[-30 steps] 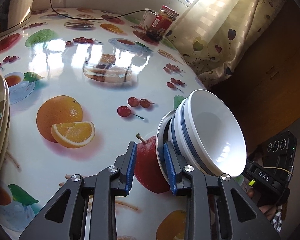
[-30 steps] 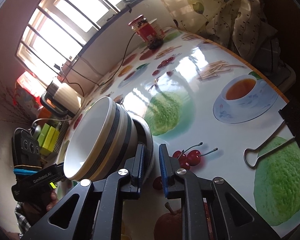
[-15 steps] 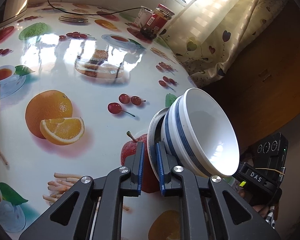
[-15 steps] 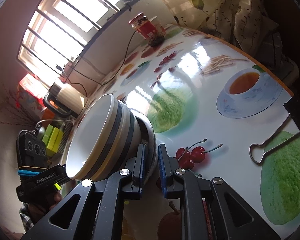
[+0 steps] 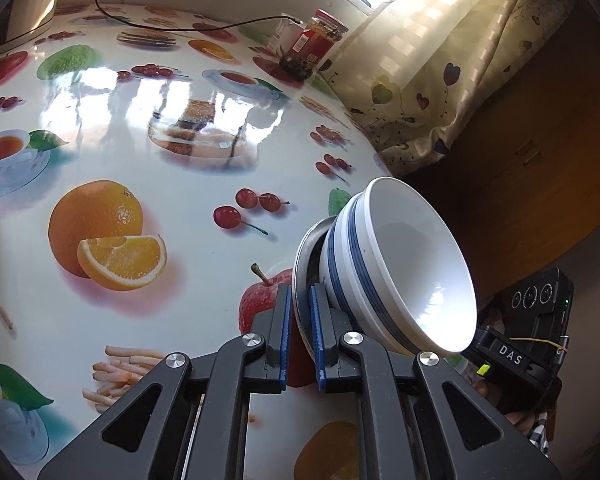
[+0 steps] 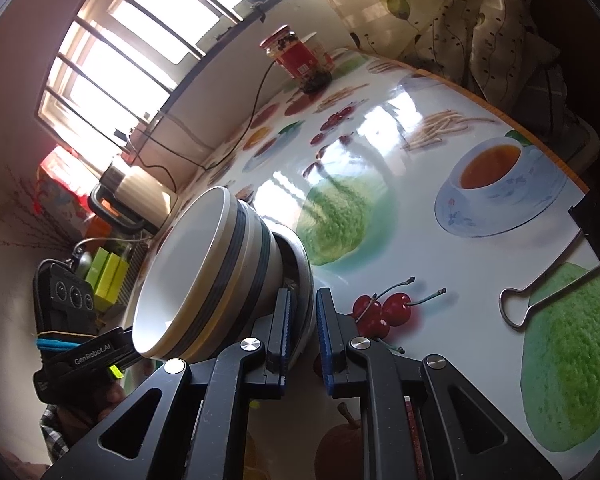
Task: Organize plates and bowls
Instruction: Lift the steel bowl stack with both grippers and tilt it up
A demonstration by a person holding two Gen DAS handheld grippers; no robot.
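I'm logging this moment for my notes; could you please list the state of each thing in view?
Left gripper: shut on metal plate rim.
Right gripper: shut on the same rim.
Round metal plate: tilted, held.
White blue-striped bowls: nested, tipped sideways.
Red-lidded glass jar: upright, closed.

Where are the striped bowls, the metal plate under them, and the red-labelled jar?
striped bowls (image 5: 404, 264), left wrist view, inner white wall.
metal plate (image 5: 300, 264), left wrist view, exposed rim.
red-labelled jar (image 6: 296, 58), right wrist view, red label.

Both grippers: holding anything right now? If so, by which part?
Both hold the metal plate by its rim, from opposite sides: left gripper, right gripper. A stack of blue-striped bowls sits on the plate.
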